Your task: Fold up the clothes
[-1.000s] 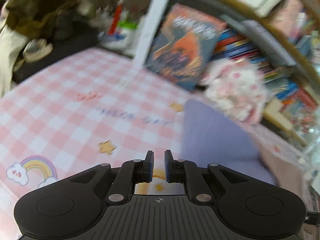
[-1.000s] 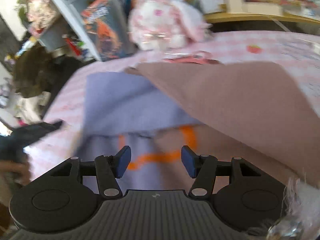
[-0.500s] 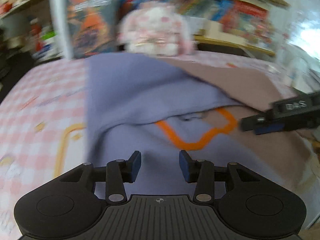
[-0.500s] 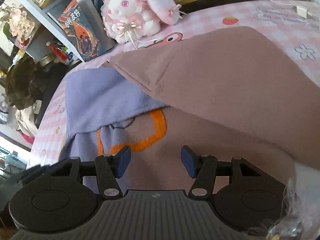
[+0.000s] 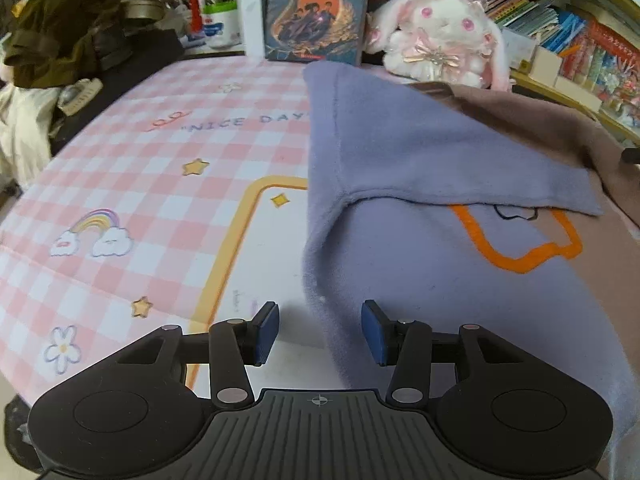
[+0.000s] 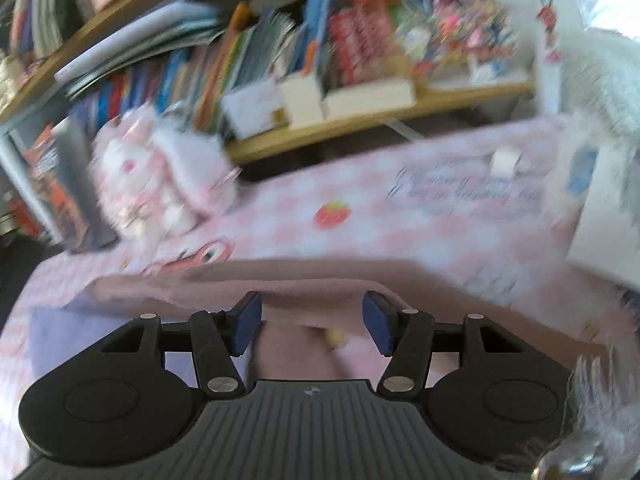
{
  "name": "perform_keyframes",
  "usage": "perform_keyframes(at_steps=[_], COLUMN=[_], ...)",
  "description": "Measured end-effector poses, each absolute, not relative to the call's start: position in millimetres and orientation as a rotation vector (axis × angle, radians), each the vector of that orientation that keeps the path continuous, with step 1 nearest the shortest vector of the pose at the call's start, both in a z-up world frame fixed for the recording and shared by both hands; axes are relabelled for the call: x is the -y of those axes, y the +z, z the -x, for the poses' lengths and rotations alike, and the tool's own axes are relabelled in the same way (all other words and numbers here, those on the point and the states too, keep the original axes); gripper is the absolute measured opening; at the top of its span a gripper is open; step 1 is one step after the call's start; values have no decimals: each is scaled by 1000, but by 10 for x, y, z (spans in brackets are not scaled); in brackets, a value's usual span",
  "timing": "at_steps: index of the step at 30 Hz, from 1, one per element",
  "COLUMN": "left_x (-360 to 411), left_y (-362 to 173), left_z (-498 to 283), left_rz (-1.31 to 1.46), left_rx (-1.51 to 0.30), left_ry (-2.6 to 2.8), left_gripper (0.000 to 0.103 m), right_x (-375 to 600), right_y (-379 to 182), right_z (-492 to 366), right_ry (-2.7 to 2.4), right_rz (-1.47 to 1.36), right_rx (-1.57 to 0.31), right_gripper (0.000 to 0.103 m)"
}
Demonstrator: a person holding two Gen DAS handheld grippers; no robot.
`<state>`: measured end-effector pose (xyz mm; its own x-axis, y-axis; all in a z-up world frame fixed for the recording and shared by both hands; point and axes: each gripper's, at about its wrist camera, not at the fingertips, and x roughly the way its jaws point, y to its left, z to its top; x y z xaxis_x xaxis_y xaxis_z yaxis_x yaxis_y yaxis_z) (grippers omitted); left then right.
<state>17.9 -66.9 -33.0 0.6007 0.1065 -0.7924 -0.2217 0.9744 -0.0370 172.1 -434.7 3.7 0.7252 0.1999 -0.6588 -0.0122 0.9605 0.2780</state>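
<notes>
A fleece garment, lilac (image 5: 420, 264) on the left half and dusty pink (image 5: 560, 128) on the right with an orange outline print (image 5: 516, 256), lies on the pink checked tablecloth (image 5: 160, 184); its lilac sleeve (image 5: 420, 148) is folded across the chest. My left gripper (image 5: 320, 334) hovers open over the garment's lower left edge, holding nothing. In the blurred right wrist view the pink half (image 6: 320, 284) lies under my right gripper (image 6: 312, 326), which is open and empty.
At the table's back stand a white plush rabbit (image 5: 436, 40), a leaning book (image 5: 316, 8), a white shelf post (image 5: 252, 4) and bookshelves (image 6: 320, 40). Dark clothing (image 5: 68, 24) is piled at the far left. A white box (image 6: 604, 216) sits at the right edge.
My left gripper opened from nearly shut and swung over the garment, now settling at its left edge. The right gripper stayed open and tilted up toward the bookshelf, its view blurring.
</notes>
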Motion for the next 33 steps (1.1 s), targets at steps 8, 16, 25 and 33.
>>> perform_keyframes(at_steps=[8, 16, 25, 33], left_x=[586, 212, -110, 73], left_y=[-360, -299, -236, -241], left_z=[-299, -454, -665, -606], left_rz=[173, 285, 189, 105], left_rx=[-875, -820, -810, -813], left_ry=[138, 73, 12, -142], left_gripper=[22, 3, 3, 3], right_x=[4231, 3895, 3564, 3473], right_y=[-137, -302, -151, -101], right_z=[-1089, -507, -393, 86], right_ry=[157, 88, 77, 49], right_rz=[-110, 63, -84, -66], right_rx=[-869, -908, -860, -940], right_gripper=[61, 14, 4, 4])
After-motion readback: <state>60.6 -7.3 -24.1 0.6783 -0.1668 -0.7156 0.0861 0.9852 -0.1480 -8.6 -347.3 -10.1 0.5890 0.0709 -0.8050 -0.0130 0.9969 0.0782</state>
